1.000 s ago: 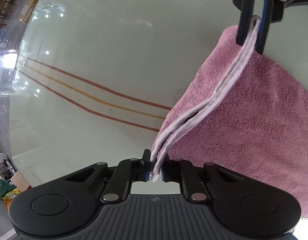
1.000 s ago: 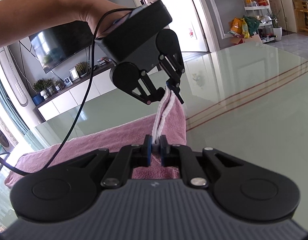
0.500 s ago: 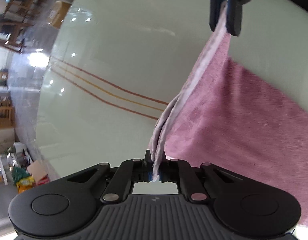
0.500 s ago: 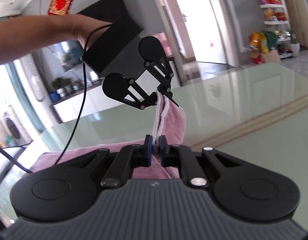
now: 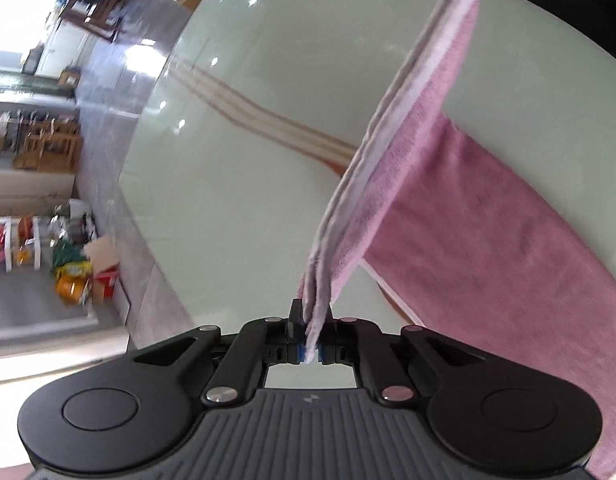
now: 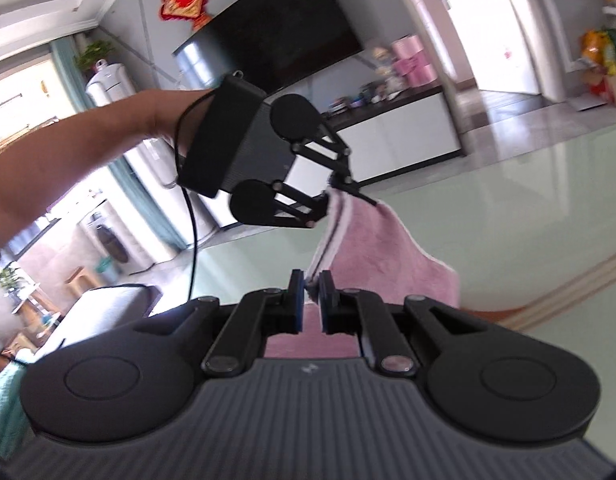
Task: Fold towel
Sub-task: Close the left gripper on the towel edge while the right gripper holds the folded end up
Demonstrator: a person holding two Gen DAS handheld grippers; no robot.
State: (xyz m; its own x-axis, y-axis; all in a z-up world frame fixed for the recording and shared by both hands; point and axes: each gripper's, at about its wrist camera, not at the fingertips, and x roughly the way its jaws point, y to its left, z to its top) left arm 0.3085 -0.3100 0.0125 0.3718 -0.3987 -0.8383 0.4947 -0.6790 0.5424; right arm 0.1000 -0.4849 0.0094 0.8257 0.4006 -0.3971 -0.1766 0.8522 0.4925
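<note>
Moved: both tongs have gone up since a second ago, and more of the pink towel (image 5: pixel 488 216) hangs above the tabletop (image 5: pixel 248 184) now.
Left tongs (image 5: pixel 311 334): clamped on one end of the towel's white edge.
Right tongs (image 6: pixel 311 290): clamped on the other end of that edge, up above the tabletop.
Towel: two layers are pinched together; the far part lies flat on the tabletop.
Why held so: I think the edge is stretched tight between the tongs so it stays straight for the next fold.
Arm (image 6: pixel 88 152): a bare arm holds the left tongs high over the tabletop.
</note>
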